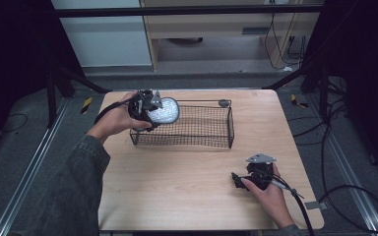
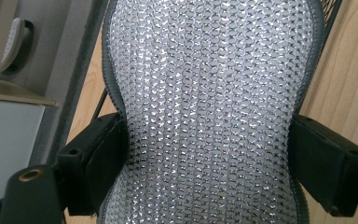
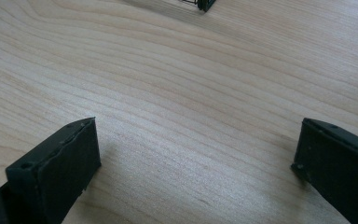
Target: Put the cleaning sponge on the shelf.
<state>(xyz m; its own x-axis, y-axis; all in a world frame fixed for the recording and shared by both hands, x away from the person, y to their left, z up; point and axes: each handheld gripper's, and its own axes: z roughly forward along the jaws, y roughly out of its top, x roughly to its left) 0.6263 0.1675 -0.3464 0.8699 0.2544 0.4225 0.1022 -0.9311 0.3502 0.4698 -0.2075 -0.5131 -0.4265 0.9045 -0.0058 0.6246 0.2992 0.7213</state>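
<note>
1. While the left gripper [image 1: 152, 105] hangs over the far-left corner of the wire basket [image 1: 211, 140], its jaws pinch a silvery, scaly-textured pouch [image 1: 165, 112] at the waist; in the left gripper view the pouch [image 2: 205, 107] bulges above the jaw pads, w/ a grey stitched edge curving in where the pads press.
2. Grip pos.: pads sit on opposite side edges of the pouch at its narrowest part. Judgement: a soft item squeezed at the waist is less likely to slip out than one held by a corner.
3. Pouch pos.: above the basket's left end, at rim level approx.; whether it touches the mesh cannot be told.
4. Right gripper [image 1: 241, 182] is parked on the near-right part of the table [image 1: 177, 187], well apart from the basket. Jaws spread, nothing between them; in the right gripper view bare wood [image 3: 191, 116] lies between the two pads and a basket corner [image 3: 205, 4] shows at the far edge.
5. Judgement: right side is idle, kept clear so the left arm's path over the basket stays open.
6. Step in hand (judgement): pouch goes into the basket. Basket interior looks vacant, so any spot on the mesh floor will do.
7. Risk: a pouch edge may snag on the rim wire.
</note>
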